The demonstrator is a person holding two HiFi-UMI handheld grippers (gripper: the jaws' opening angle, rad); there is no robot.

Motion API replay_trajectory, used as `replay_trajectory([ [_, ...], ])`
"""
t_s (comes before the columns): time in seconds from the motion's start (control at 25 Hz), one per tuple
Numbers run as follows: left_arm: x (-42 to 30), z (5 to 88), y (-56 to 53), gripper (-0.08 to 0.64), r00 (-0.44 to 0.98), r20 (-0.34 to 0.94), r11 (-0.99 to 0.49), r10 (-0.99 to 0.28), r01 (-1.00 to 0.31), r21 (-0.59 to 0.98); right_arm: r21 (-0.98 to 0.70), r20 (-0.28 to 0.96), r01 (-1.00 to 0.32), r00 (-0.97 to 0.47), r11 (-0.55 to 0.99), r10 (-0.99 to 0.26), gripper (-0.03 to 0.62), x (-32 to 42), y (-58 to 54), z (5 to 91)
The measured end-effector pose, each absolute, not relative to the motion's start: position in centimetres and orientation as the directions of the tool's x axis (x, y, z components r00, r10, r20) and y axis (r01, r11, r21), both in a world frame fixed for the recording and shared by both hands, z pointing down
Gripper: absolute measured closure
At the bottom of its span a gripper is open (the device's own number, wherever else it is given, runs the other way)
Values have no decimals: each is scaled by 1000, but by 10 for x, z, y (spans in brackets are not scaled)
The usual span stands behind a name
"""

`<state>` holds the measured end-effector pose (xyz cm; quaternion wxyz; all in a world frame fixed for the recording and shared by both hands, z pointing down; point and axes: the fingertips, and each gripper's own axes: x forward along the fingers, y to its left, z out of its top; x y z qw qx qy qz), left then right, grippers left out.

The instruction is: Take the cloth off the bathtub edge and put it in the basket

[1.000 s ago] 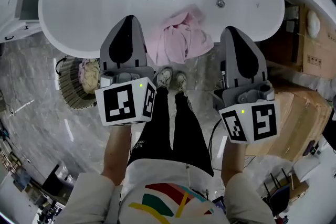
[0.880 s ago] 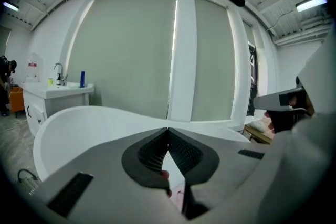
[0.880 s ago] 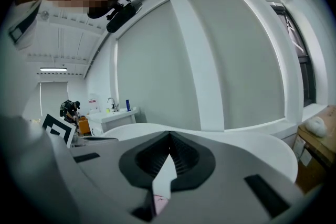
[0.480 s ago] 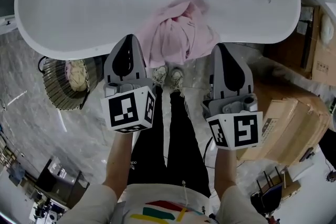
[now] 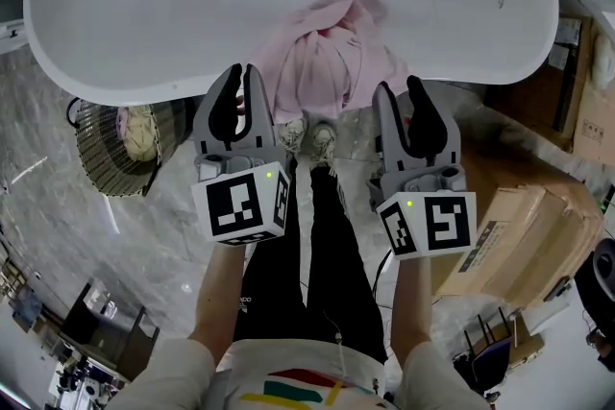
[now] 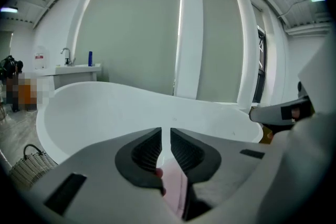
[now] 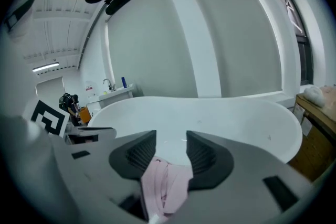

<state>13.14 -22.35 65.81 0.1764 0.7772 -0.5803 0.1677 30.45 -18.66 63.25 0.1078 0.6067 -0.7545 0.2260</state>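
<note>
A pink cloth (image 5: 327,62) hangs crumpled over the near edge of the white bathtub (image 5: 144,96). My left gripper (image 5: 242,77) hovers just left of it, shut with only a thin slit between the jaws and nothing in them. The right gripper (image 5: 404,91), just right of the cloth, is open; its jaws have just been opening and are empty. In the left gripper view the cloth (image 6: 176,186) shows below the left gripper (image 6: 166,134). In the right gripper view the cloth (image 7: 165,181) lies beyond and below the right gripper (image 7: 171,139). The wicker basket (image 5: 101,154) stands on the floor at the left.
A beige cloth (image 5: 135,130) lies in the basket. Cardboard boxes (image 5: 524,235) are stacked at the right, beside the tub. The person's shoes (image 5: 312,137) stand at the tub's foot, between the grippers. A counter with a tap (image 6: 73,66) is at the far left.
Both grippers have dropped toward the tub edge, one on each side of the pink cloth. The right jaws have parted; the left ones stay nearly together.
</note>
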Motion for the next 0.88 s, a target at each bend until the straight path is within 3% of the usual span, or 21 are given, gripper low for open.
replay_trajectory([
  [0.16, 143, 674, -215, 339, 317, 506, -305, -802, -946, 108, -237, 479, -961, -241, 140, -844, 274, 306, -186, 656],
  [0.36, 150, 706, -192, 243, 343, 587, -313, -734, -937, 156, -294, 536, -954, -217, 60, -816, 225, 315, -180, 693],
  [0.6, 139, 762, -170, 210, 316, 699, -185, -642, -948, 258, -318, 617, -948, -212, 7, -757, 205, 322, -165, 743],
  [0.88, 141, 782, -171, 209, 311, 722, -172, -618, -950, 261, -295, 679, -955, -190, -27, -709, 196, 332, -157, 781],
])
